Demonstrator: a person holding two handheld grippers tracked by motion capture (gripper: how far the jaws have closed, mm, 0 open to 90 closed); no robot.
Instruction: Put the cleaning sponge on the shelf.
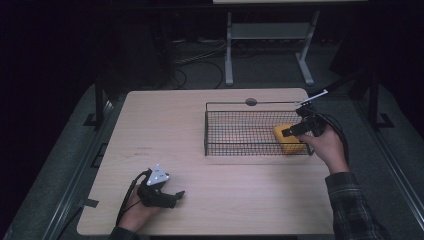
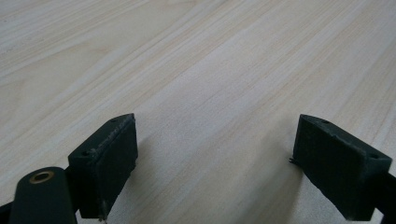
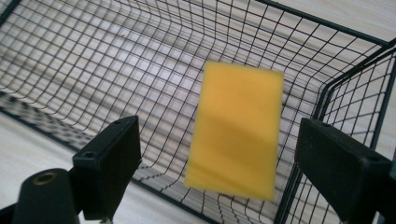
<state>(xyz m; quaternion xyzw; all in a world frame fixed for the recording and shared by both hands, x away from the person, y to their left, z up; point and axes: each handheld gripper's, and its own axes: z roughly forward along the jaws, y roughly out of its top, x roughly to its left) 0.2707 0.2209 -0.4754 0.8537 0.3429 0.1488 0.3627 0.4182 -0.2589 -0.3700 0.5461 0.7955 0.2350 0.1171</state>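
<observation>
Now | right gripper (image 3: 217, 163): jaws wide, hold nothing | yellow sponge (image 3: 236, 130): in wire basket (image 1: 215, 131), far right worktop corner | left gripper (image 2: 215, 168): jaws wide, hold nothing

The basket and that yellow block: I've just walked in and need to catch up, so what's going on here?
A person works with a gripper in each hand. The right gripper hangs open over the wire basket, with the yellow sponge lying inside at the basket's right end, free of the jaws. The left gripper rests open on the bare wooden table, holding nothing.
</observation>
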